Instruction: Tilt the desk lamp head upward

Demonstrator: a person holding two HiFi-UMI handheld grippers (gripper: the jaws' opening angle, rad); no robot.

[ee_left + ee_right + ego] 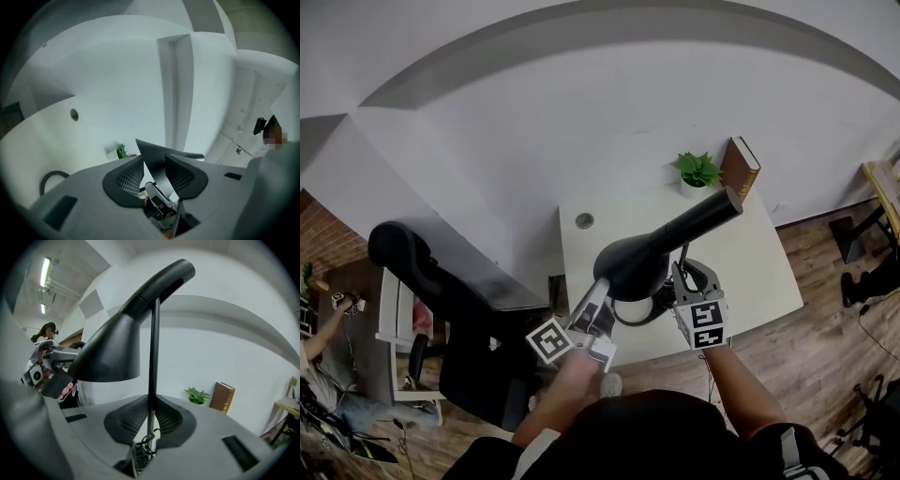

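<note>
Standing near the front edge of the white desk (750,272): the black lamp head (667,244), a long cone on a thin lamp stem (153,357). Runs, by its long axis, from the wide shade mouth at the near left up to the narrow tail at the far right, toward the plant (697,170) and the book (741,165). From the right gripper view, faces down and left with the mouth, tail somewhat higher.

Grips the shade rim with the left gripper (154,165): jaws at middling width, dark shade wall between the pads and, as far as can be told, touching both. Clamps the lamp stem with the right gripper (150,414): jaws narrow, pads tight on either side of the rod, low down, well below the head.

Turns on this: mouth end to the left of the stem, so nearer the left hand, with the pivot where stem meets head, between the 2 grippers. Probably calls for raising the rim with the left while bracing the stem with the right, swinging the mouth up about that joint. Worth watching for slip at the thin rim, and for the whole thing tipping under a slack brace.
</note>
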